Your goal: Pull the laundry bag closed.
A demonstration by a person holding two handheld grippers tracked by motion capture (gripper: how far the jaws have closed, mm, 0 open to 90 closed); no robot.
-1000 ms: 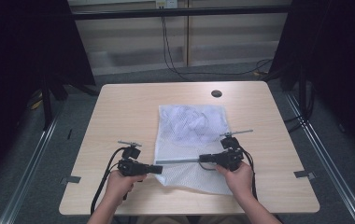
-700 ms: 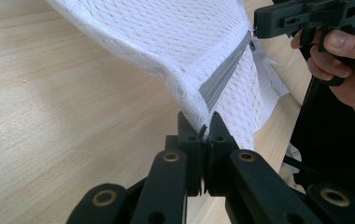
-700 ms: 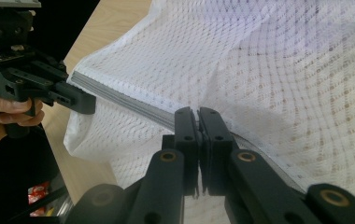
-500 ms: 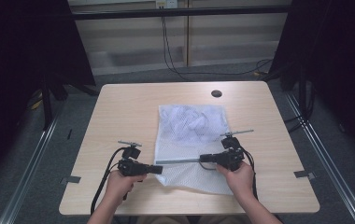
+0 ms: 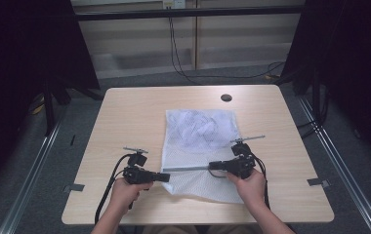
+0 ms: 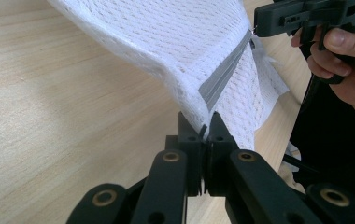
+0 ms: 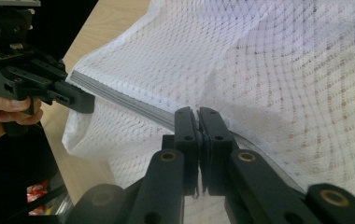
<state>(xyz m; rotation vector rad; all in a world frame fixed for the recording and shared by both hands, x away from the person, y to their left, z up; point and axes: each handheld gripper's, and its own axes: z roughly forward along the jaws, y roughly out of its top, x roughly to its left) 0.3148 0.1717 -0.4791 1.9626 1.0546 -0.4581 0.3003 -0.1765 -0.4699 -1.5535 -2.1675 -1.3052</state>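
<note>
White mesh laundry bag (image 5: pixel 202 146) lies flat on the wooden table (image 5: pixel 125 117), slightly right of centre, long axis running away from the person; bunched white fabric shows inside its far half. Grey zipper (image 5: pixel 186 169) runs crosswise over the near part of the bag, stretched straight between the two tools. Left gripper (image 5: pixel 166 177) sits at the bag's near-left edge, jaws clamped on the mesh right at the zipper's left end; in the left gripper view the jaws are pressed together with mesh and the zipper end (image 6: pixel 222 79) pinched between them, the cloth lifted off the tabletop there. Right gripper (image 5: pixel 212 166) is over the bag, clamped on the zipper line toward its right end; in the right gripper view its jaws are closed together on the grey tape (image 7: pixel 133 105), which runs off toward the other tool (image 7: pixel 80 100). Exactly what the right jaws pinch, slider or tape, can't tell. Both tools lie roughly level, low over the table, tips pointing inward at each other along the zipper. Left hand (image 5: pixel 125 192) wraps the left grip just off the bag's left edge, forearm coming in from the near edge. Right hand (image 5: pixel 248 185) holds its grip above the bag's near-right corner. Cables trail back toward the person.
</note>
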